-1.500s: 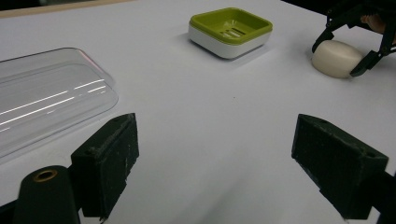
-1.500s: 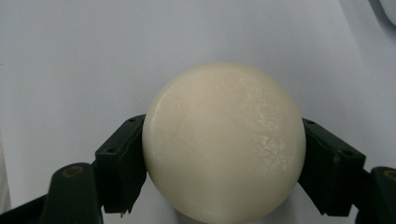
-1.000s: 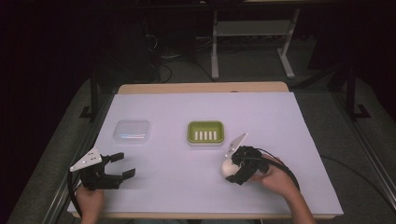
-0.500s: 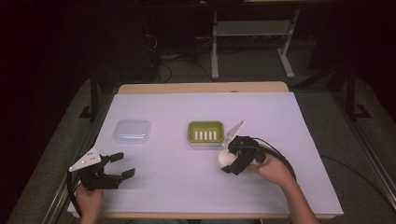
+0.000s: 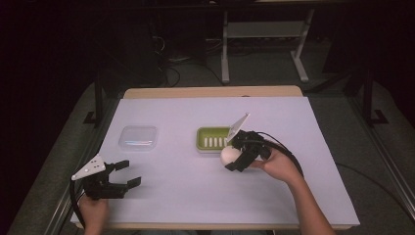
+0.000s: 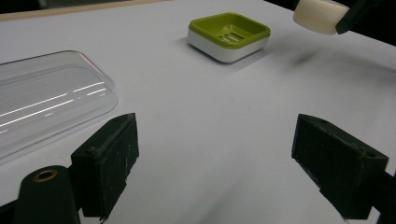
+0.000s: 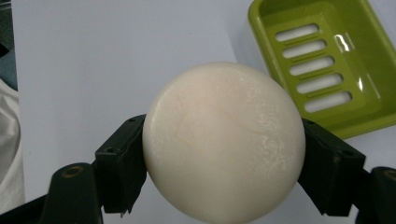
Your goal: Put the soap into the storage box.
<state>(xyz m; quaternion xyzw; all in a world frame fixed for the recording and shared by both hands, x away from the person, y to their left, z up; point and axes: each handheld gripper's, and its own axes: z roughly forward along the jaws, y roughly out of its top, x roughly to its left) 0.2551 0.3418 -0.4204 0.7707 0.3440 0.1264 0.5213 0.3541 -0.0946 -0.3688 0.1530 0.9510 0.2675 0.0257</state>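
My left gripper (image 5: pixel 128 175) sits at the near left edge of the table (image 5: pixel 313 196), jaws wide with nothing between them and bare sheet ahead. Just beyond it lies a clear lid (image 5: pixel 138 138). At centre the green soap dish (image 5: pixel 211 139) is empty. Right beside it, my right gripper (image 5: pixel 234 157) clamps the round soap (image 5: pixel 229 155), raised off the sheet and angled left.

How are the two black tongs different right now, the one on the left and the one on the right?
The right tongs are closed on a round cream soap bar, held above the table beside the green soap dish. The left tongs stand wide open with nothing between them, low near the table's front edge beside a clear lid. Both are hand-held with black jaws.
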